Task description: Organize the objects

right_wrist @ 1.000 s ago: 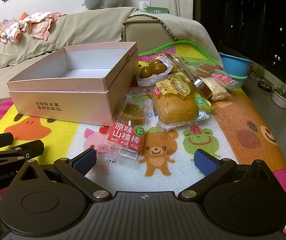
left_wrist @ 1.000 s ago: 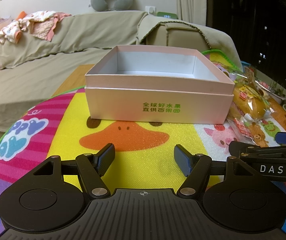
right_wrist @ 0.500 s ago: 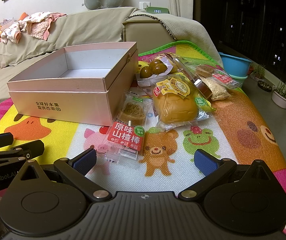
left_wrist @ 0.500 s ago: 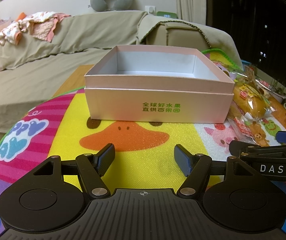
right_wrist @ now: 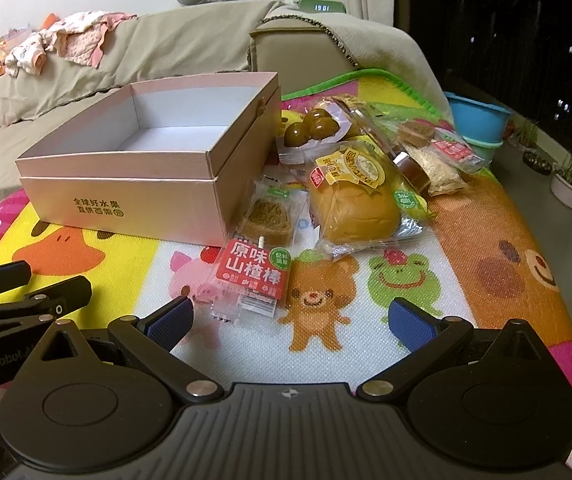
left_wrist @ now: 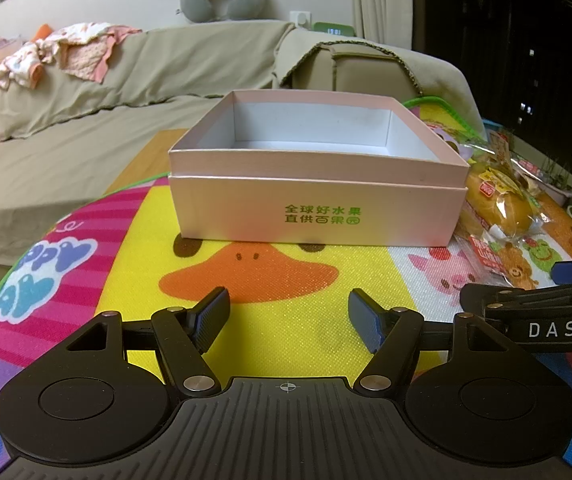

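Observation:
An open, empty pink box stands on a cartoon play mat; it also shows in the right wrist view. Snack packets lie right of it: a red hawthorn stick packet, a mooncake packet, a wrapped bun, brown eggs in a packet and more packets behind. My left gripper is open and empty, low over the mat before the box. My right gripper is open and empty, just short of the hawthorn packet.
A cloth-covered sofa with baby clothes runs behind the mat. A blue basin and plant pots stand on the floor to the right. The right gripper's finger sits close beside my left gripper.

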A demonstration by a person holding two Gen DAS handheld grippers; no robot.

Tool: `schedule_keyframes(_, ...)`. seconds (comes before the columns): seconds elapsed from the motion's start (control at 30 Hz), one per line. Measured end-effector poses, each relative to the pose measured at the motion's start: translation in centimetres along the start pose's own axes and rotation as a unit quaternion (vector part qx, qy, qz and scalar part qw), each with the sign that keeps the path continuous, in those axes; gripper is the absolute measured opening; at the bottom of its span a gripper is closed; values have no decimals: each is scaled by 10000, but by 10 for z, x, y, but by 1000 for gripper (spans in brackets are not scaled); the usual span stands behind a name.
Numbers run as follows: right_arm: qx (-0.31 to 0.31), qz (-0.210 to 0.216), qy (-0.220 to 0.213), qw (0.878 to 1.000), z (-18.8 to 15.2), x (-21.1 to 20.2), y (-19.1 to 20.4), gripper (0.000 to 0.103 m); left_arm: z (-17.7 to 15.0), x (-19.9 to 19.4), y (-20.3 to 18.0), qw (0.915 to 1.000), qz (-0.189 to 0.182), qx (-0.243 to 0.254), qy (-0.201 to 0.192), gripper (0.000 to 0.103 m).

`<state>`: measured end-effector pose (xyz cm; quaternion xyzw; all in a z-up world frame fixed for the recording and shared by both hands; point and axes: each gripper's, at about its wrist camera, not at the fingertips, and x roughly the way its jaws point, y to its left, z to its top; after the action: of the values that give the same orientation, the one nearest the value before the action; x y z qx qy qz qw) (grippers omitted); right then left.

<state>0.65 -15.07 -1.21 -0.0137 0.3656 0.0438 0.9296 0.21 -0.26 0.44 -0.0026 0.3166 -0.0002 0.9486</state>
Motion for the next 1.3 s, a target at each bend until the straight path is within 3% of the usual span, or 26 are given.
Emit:
schedule_keyframes(0.3, -11, -18, 229, 9997, 6, 2, 1, 103, 0, 2, 1, 10000, 12, 21, 8, 72)
schedule_keyframes(0.4, -32, 96, 211, 9997, 6, 1, -1, 103, 0, 2, 2, 10000, -29, 56, 25, 72)
schedule_keyframes(0.5, -10, 479, 125, 9988, 9, -6, -7, 103, 6, -1, 8, 9999, -143, 52, 78, 67)
schedule_keyframes(0.6, -197, 498, -471, 9975, 15, -28, -7, 103, 20, -13, 18, 9997, -40, -42, -256, 67)
schedule_keyframes(0.7, -722, 213, -1084, 9913, 21, -43, -5, 103, 47, -23, 29, 9962, 181, -65, -846, 67)
schedule_keyframes(0.77, -767, 91, -1421, 9868, 23, -49, -8, 103, 69, -16, 39, 9943, 349, -13, -1007, 67)
schedule_keyframes(0.83, -703, 69, -1391, 9878, 27, -48, -14, 103, 87, 0, 49, 9942, 532, -29, -930, 67)
schedule_keyframes(0.9, -783, 300, -1054, 9909, 34, -41, -18, 103, 102, 22, 63, 9951, 670, -181, -703, 65)
schedule_keyframes(1.1, -996, 270, -632, 9927, 37, -18, -31, 103, 115, 78, 80, 9987, 422, -266, 66, 52)
schedule_keyframes(1.17, -1054, 250, -564, 9925, 39, -11, -33, 103, 112, 93, 82, 9986, 328, -286, 285, 45)
schedule_keyframes(1.3, -883, 501, -397, 9940, 45, -3, -40, 102, 104, 111, 79, 9982, 64, -243, 546, 16)
